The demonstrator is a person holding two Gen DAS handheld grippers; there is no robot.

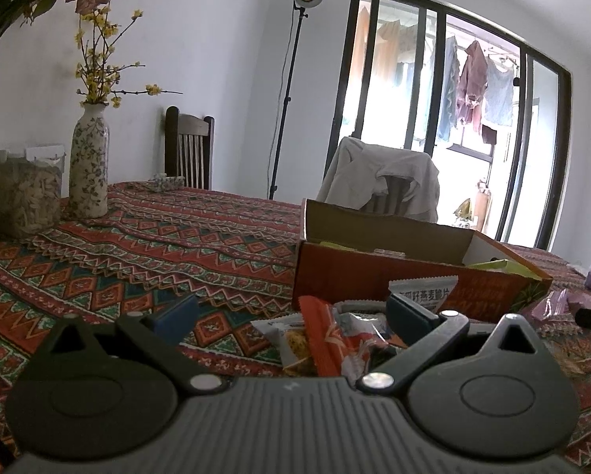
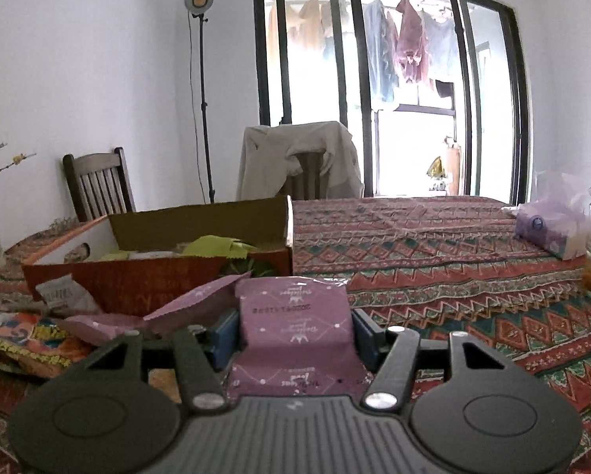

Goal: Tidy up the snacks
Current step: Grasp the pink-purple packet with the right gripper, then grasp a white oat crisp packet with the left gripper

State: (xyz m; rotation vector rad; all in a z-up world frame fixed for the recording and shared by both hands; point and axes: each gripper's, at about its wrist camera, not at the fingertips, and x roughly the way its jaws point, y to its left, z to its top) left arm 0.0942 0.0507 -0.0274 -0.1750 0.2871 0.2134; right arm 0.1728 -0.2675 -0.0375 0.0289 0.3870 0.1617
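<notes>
left wrist view: the left hand-held gripper (image 1: pixel 291 318) stands released, its blue pads spread wide above a loose heap of snack packets (image 1: pixel 327 339) on the desk (image 1: pixel 137 245). nothing is pressed between the pads. an orange packet (image 1: pixel 321 339) lies uppermost in the heap. the open cardboard box (image 1: pixel 374 272) sits just behind the heap, with yellow-green wrappers visible inside. right wrist view: the right hand-held gripper (image 2: pixel 293 330) is clenched on a purple snack packet (image 2: pixel 295 316), both pads pressing its side edges, the packet raised a little off the desk. the box (image 2: pixel 157 276) lies ahead and to the left, near; more purple packets (image 2: pixel 145 316) lie beside it. handling judgement: the packet appears light and soft, a thin film pouch that buckles under pressure and may slide on smooth pads. contents are probably brittle, so moderate clamping is advised. take hold across the flat body or at a crimped end seal, not at a corner. the packet is likely bound for the box.
</notes>
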